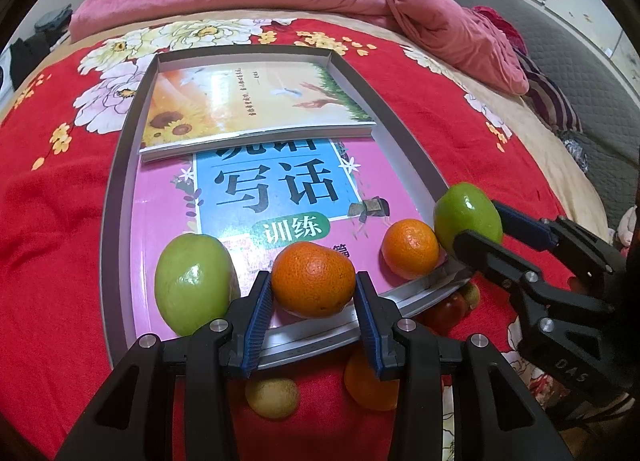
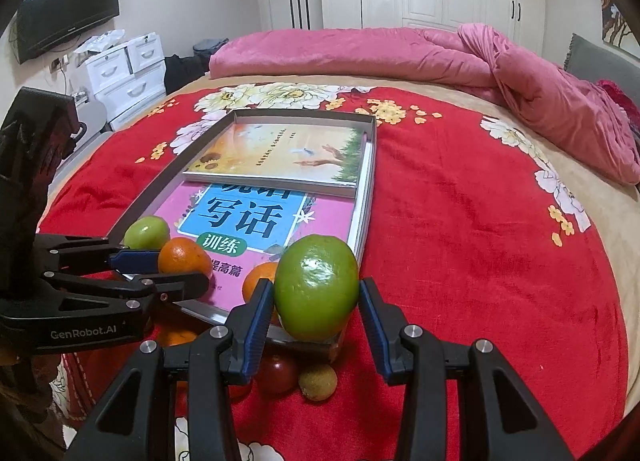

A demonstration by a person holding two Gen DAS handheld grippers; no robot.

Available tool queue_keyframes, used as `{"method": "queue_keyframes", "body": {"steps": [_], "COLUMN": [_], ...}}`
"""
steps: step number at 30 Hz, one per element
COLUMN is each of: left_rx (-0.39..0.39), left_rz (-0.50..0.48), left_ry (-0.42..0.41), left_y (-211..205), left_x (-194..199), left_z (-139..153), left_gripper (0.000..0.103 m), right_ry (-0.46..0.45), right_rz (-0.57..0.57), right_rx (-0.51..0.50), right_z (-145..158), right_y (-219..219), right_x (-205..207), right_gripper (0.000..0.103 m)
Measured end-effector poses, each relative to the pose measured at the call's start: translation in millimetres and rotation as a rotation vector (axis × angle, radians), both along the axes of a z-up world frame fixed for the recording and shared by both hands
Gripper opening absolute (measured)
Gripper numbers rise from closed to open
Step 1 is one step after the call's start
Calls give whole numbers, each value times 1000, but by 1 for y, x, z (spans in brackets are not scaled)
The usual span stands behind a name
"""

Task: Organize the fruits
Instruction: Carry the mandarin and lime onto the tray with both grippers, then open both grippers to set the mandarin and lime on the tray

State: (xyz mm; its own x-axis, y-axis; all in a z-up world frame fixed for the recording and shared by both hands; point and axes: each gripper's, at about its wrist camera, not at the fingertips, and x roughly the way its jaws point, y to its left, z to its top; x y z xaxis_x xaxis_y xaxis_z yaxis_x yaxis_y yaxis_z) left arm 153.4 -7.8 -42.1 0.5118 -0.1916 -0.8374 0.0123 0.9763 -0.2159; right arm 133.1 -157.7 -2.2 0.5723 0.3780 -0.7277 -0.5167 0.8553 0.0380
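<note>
Holding books, oranges, green fruit — grey tray.

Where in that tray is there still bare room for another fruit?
Free: the pink book between the sunflower book and the fruit row. Crowded: the tray's near rim, with green fruit, two oranges, and both tools.
</note>
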Motion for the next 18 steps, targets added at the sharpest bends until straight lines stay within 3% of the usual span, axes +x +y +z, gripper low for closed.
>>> {"method": "queue_keyframes", "body": {"steps": [18], "left_rx": [-27], "left_rz": [5], "left_ry": [11], "left_y": [3], "left_x": [-1], "left_z": [0], "left_gripper": [45], "right_ry": [-35], "right_rz": [19], "right_rx": [50], "right_z": [11], "right_y": [-3], "right_x": [-8], "right_gripper": [47]}}
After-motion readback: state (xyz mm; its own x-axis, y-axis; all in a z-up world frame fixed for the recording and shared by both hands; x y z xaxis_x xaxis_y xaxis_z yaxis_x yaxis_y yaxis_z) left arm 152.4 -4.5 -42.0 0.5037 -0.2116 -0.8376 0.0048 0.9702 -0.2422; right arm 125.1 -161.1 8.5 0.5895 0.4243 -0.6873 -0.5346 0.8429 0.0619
